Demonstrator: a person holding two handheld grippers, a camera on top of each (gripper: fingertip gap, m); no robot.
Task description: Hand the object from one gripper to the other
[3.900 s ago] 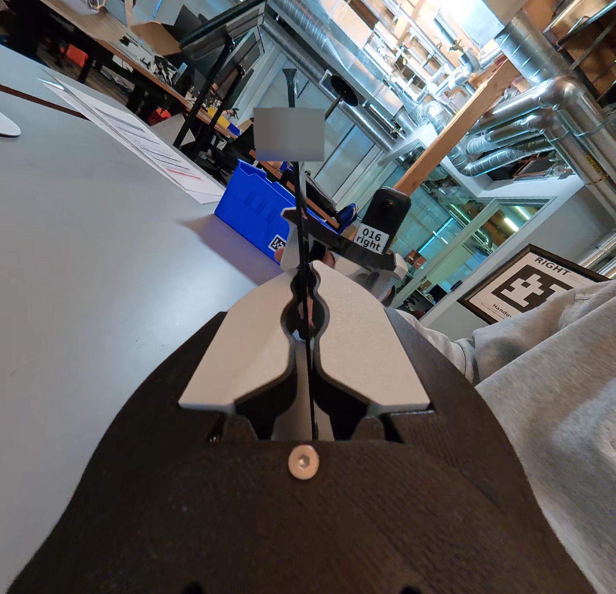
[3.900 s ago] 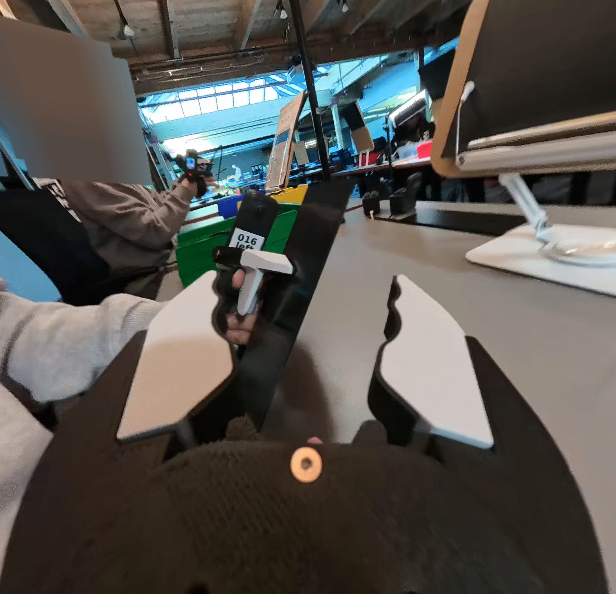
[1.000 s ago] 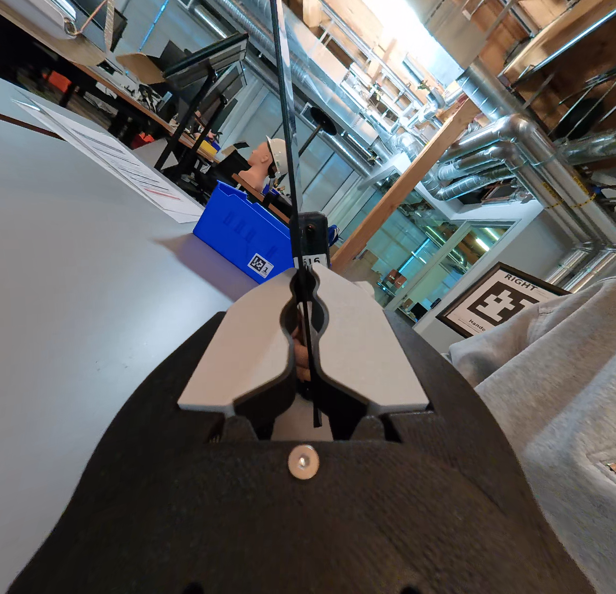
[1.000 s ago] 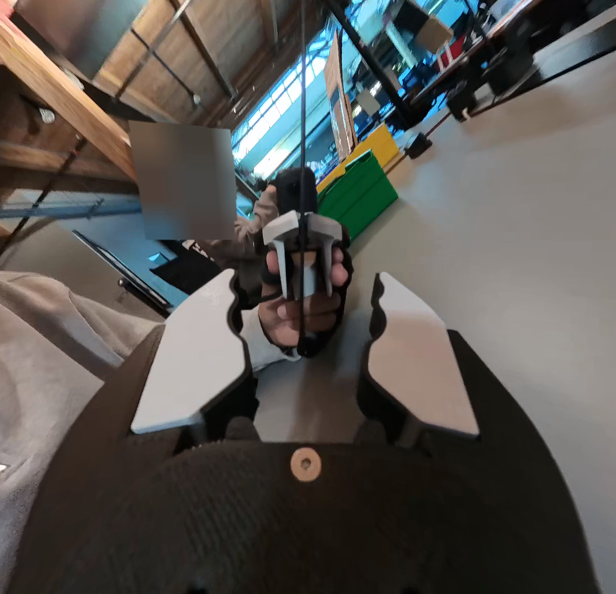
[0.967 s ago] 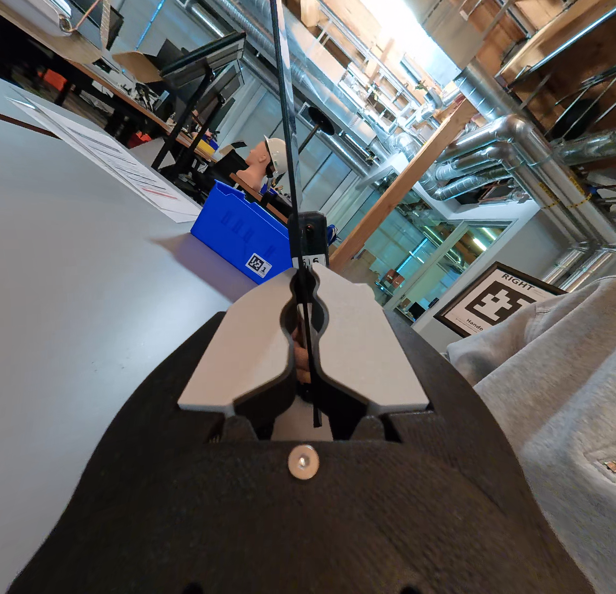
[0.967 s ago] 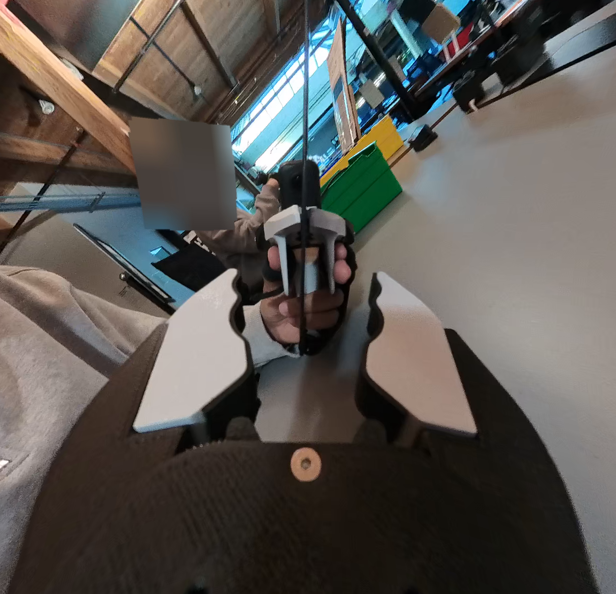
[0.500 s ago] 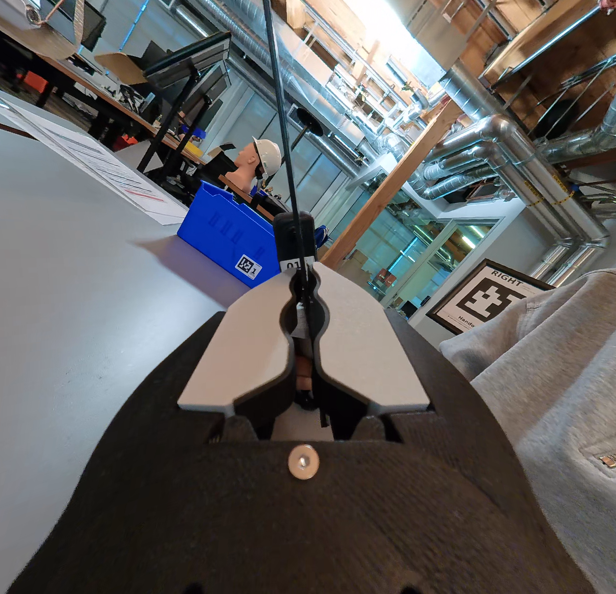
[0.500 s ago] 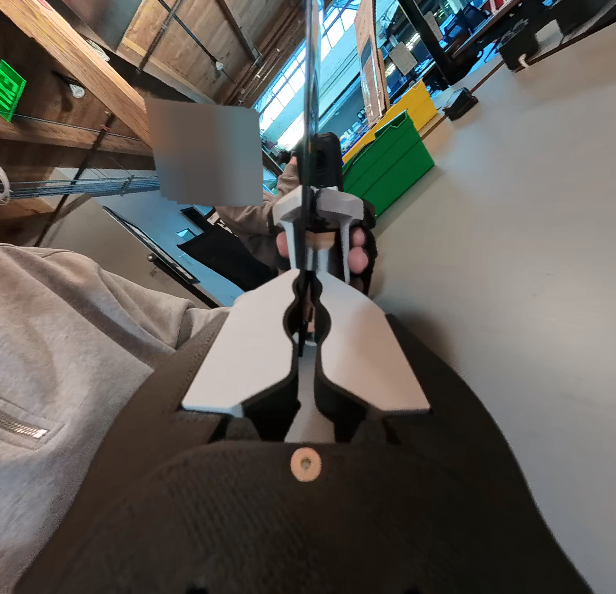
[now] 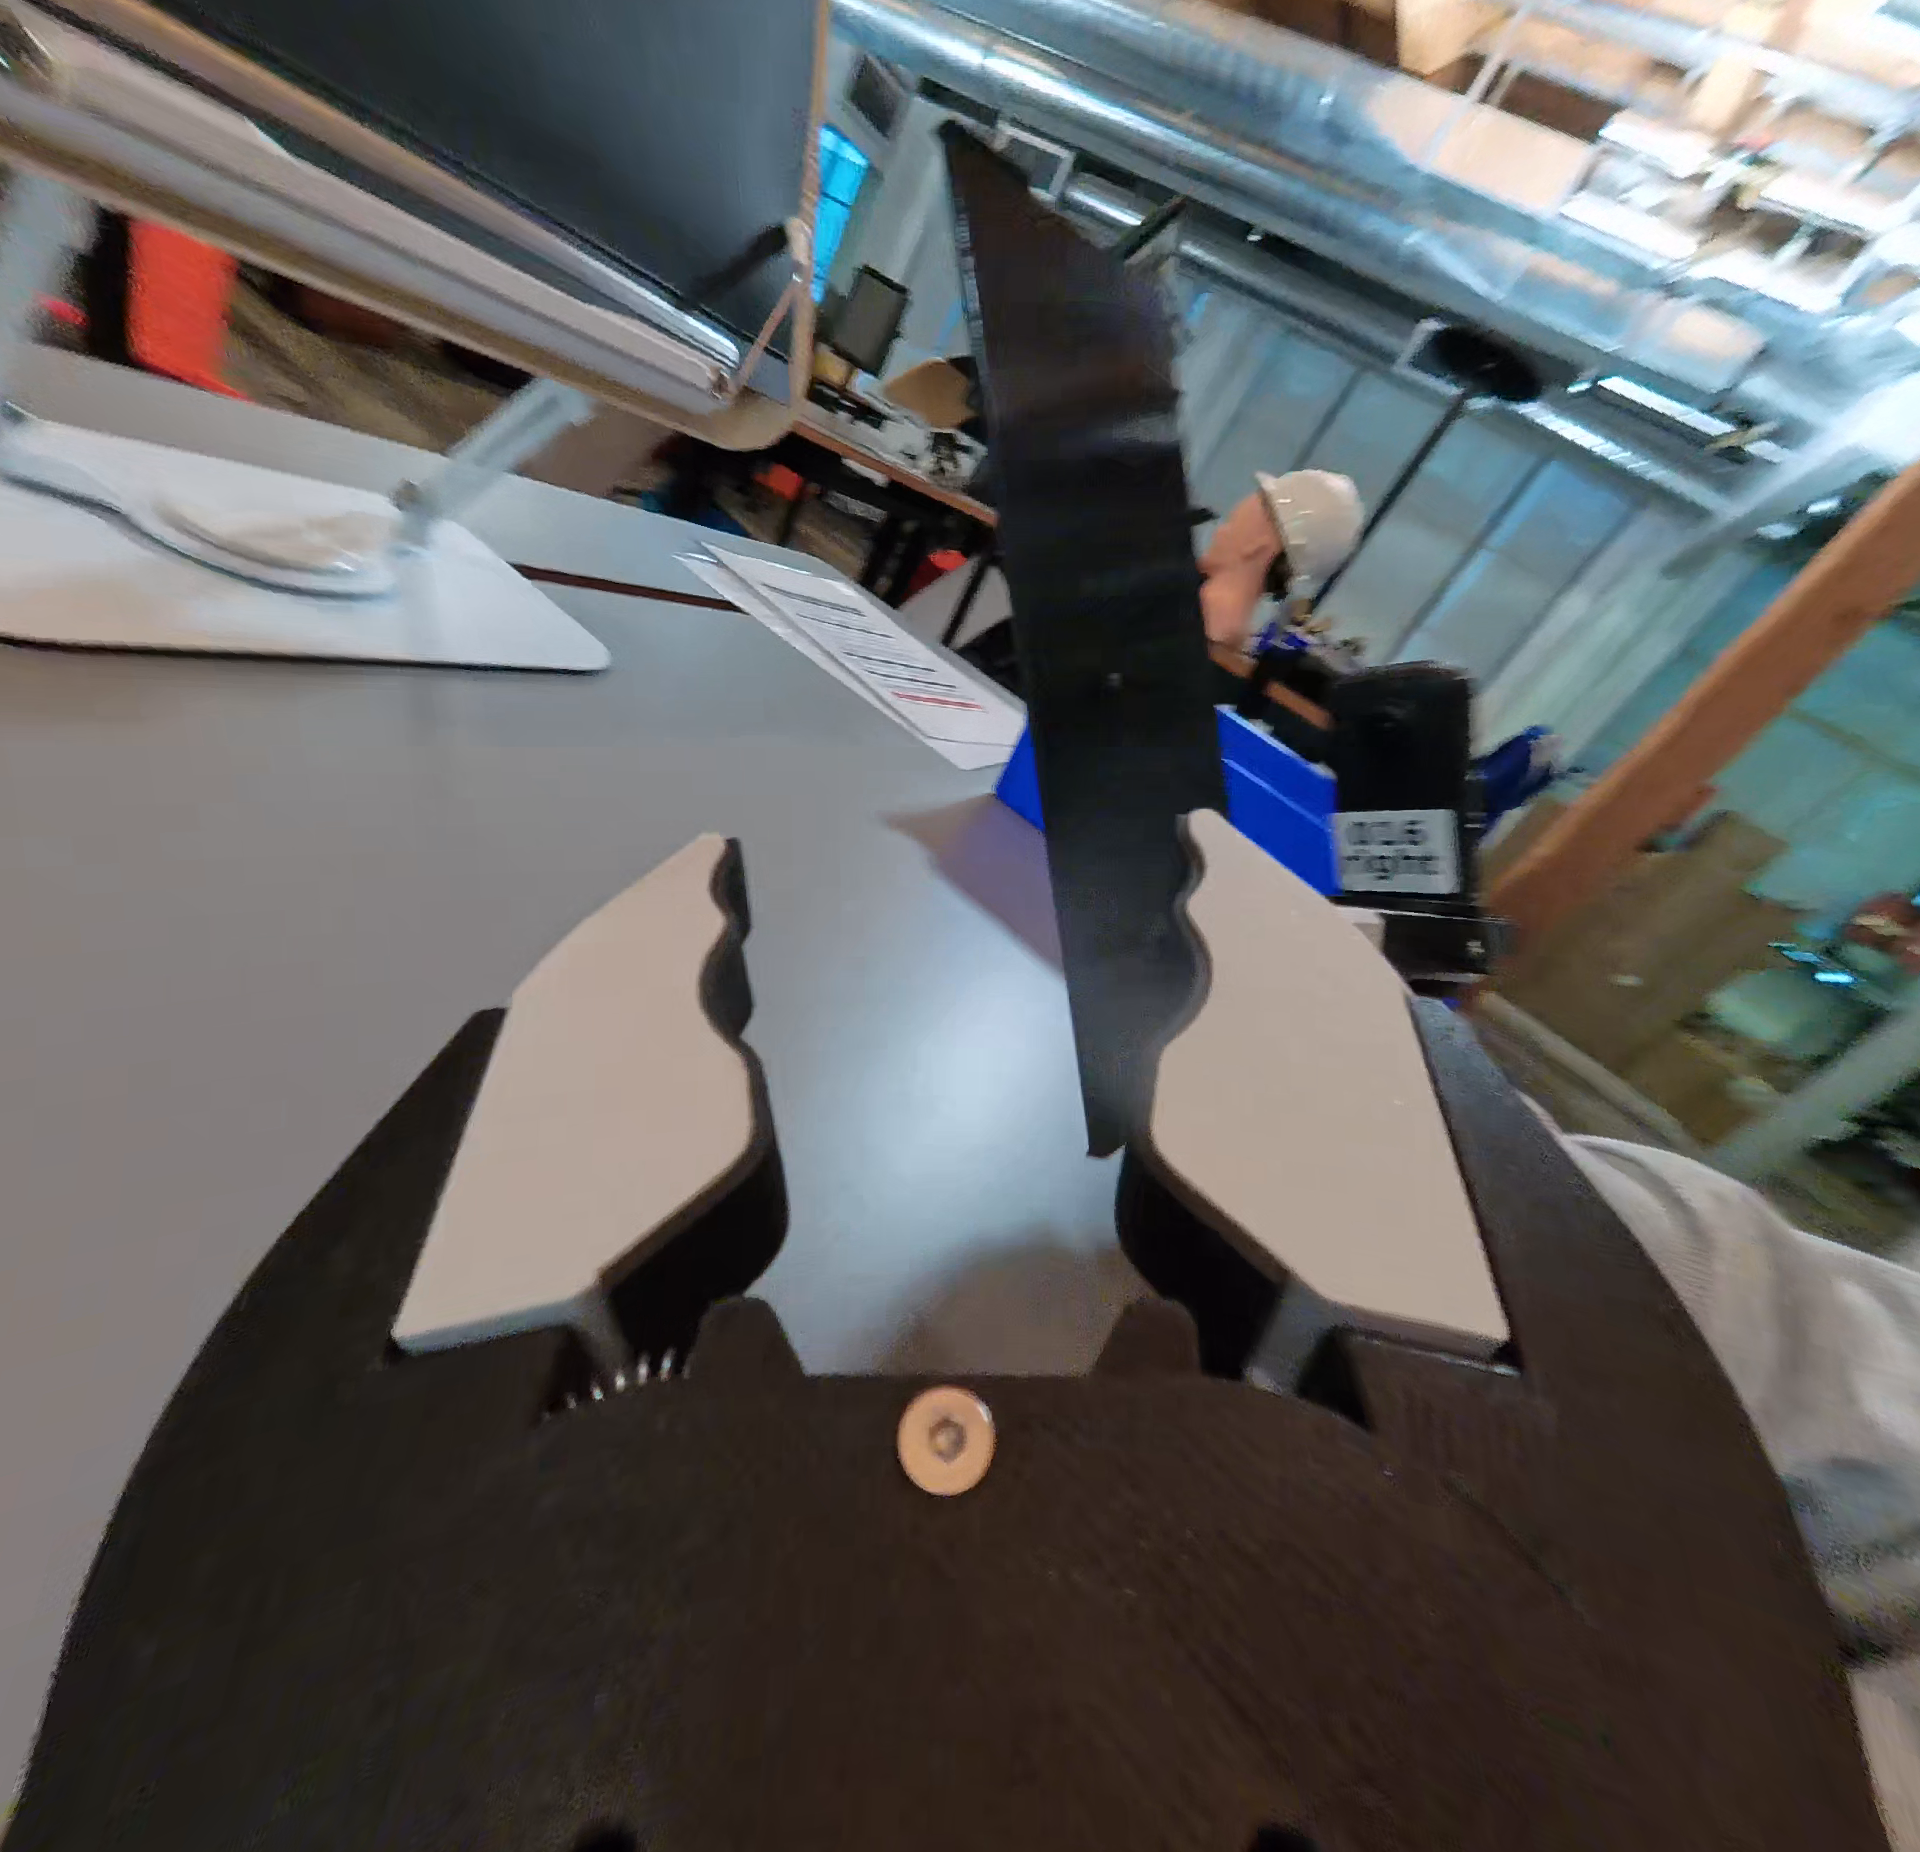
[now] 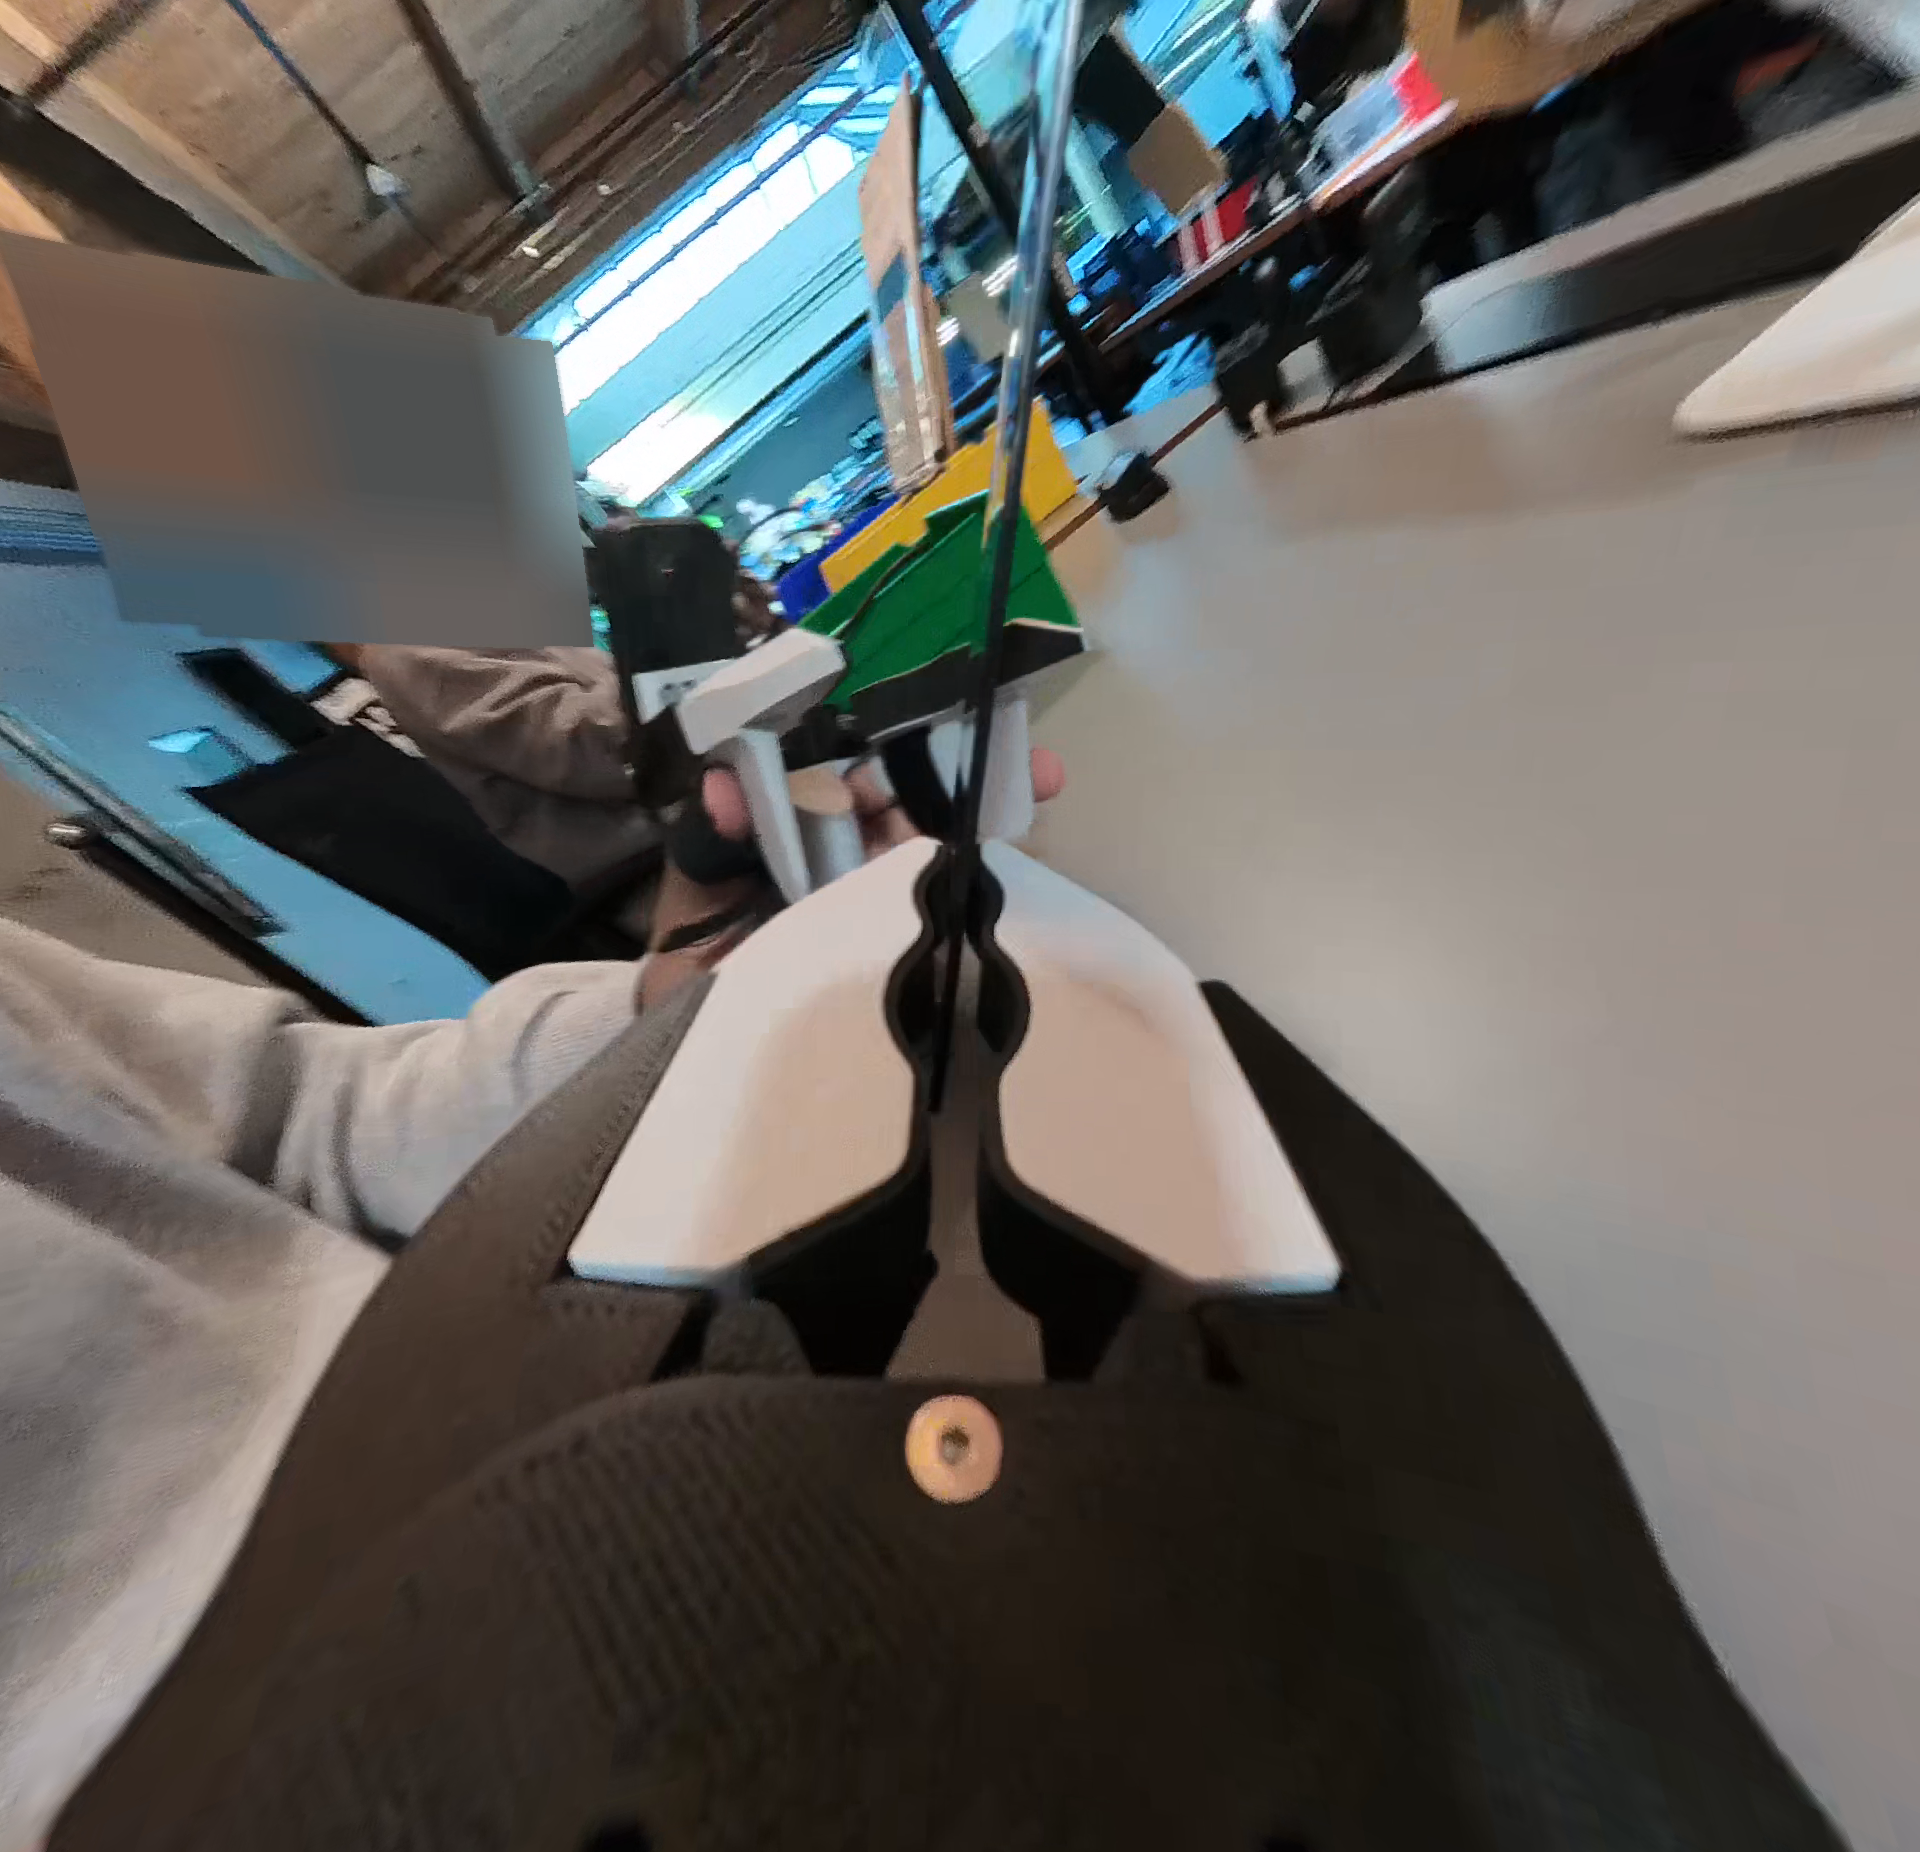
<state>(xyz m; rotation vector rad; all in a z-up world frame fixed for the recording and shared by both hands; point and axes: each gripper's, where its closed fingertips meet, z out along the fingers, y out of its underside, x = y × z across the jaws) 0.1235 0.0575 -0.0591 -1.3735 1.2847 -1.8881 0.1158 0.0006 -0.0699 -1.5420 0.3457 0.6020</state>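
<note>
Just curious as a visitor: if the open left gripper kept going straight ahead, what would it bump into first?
Probably the flat black strip beside its right finger, held by the right gripper; depth is unclear.

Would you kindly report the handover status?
Left gripper open. Right gripper shut on flat black strip. Strip rests against left's right finger. Nothing blocking.

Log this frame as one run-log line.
stage: handover done | left gripper: open, beside strip | right gripper: shut on flat black strip | strip: upright above grey table

Grey table [image 9: 260,867] bearing a white monitor base [image 9: 312,607] and a printed sheet [image 9: 862,659].
</note>
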